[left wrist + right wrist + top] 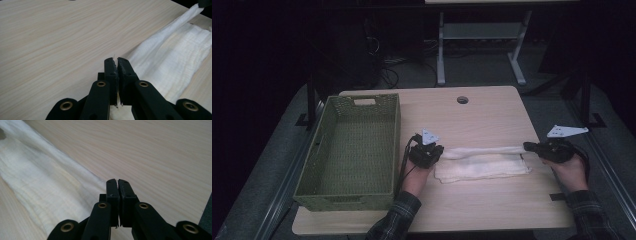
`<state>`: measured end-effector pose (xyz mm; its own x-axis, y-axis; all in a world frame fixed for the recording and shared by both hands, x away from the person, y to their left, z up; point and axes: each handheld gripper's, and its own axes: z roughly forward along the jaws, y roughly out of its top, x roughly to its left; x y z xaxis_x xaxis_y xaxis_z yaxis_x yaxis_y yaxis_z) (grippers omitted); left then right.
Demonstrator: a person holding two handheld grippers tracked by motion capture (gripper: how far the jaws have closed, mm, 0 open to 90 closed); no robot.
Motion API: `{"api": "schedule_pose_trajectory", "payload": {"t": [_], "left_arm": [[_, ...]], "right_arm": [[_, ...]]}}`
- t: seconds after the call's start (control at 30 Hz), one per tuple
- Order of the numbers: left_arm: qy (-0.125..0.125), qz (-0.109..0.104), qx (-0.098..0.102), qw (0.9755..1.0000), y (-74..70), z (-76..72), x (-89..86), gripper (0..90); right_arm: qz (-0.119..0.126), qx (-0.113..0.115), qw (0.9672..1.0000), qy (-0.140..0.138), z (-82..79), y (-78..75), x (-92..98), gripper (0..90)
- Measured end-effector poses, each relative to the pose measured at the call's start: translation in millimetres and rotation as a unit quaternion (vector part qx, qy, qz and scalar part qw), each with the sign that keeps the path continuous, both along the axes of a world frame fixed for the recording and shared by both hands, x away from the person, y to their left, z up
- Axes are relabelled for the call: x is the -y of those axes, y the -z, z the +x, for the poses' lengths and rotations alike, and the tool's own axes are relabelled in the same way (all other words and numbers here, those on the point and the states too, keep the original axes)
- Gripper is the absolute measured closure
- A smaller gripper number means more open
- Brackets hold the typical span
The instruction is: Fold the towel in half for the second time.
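Your left gripper (439, 151) is clamped on the towel's (484, 165) 9 o'clock end, your right gripper (528, 146) on its 3 o'clock end. The towel lies stretched between them on the table (492, 112), the basket (354, 145) at its 9 o'clock.

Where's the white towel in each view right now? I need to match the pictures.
High view: white towel lies right of centre, stretched between the left gripper and right gripper.
Left gripper view: right side, running to the upper right corner.
Right gripper view: left side.
Shared landmark: the light wooden table.
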<state>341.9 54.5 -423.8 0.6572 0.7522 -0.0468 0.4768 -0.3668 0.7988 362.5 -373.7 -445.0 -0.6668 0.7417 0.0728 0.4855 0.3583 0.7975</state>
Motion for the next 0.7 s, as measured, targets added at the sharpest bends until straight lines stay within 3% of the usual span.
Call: {"api": "schedule_pose_trajectory", "payload": {"t": [0.3, 0.7], "left_arm": [[0.007, 0.024, -0.001, 0.9997, 3.8, -14.6, 0.7, 86.0], [0.013, 0.039, -0.01, 0.9991, 9.9, -26.7, 0.6, 85.9]], "right_arm": [[-0.006, 0.0, 0.9999, -0.01, -17.0, 0.5, -0.4, 87.3], [-0.012, -0.002, 0.9996, -0.024, -42.1, 1.3, 0.0, 87.3]]}}
